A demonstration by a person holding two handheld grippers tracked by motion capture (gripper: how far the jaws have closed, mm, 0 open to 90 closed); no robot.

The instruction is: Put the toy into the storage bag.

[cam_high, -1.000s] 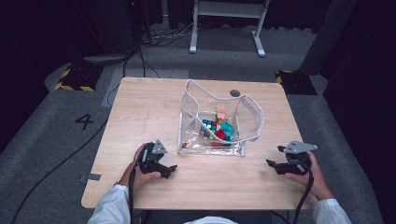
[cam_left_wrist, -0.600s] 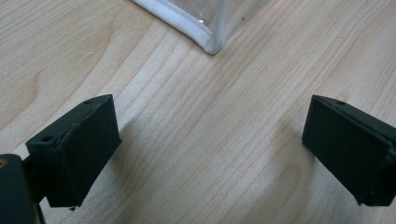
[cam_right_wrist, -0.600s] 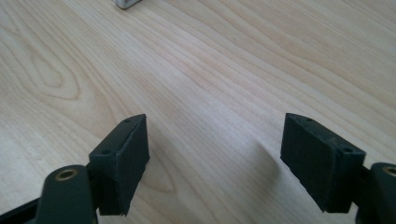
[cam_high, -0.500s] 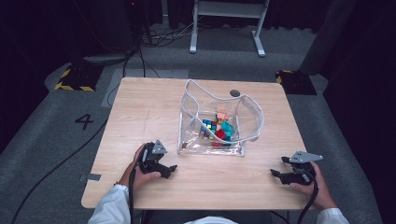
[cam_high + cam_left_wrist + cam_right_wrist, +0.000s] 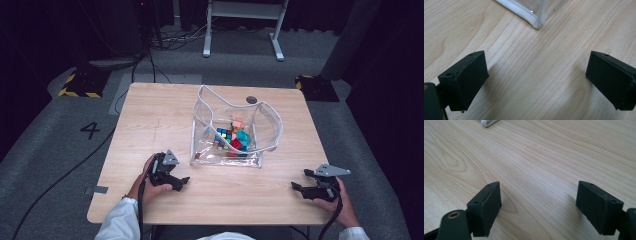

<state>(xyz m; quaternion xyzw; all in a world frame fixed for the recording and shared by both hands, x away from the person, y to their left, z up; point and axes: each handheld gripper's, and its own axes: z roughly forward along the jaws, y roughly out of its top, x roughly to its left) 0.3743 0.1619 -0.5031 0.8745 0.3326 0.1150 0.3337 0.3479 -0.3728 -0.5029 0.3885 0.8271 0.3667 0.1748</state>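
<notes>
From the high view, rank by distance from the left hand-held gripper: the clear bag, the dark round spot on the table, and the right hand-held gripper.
Measured from the left hand-held gripper:
1. Clear bag: just ahead and right, its near corner close by.
2. Dark round spot: at the table's far side, behind the bag.
3. Right hand-held gripper: across the near edge, at the right.

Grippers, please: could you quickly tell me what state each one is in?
Left gripper: open, holding nothing, above bare table.
Right gripper: open, holding nothing.
</notes>
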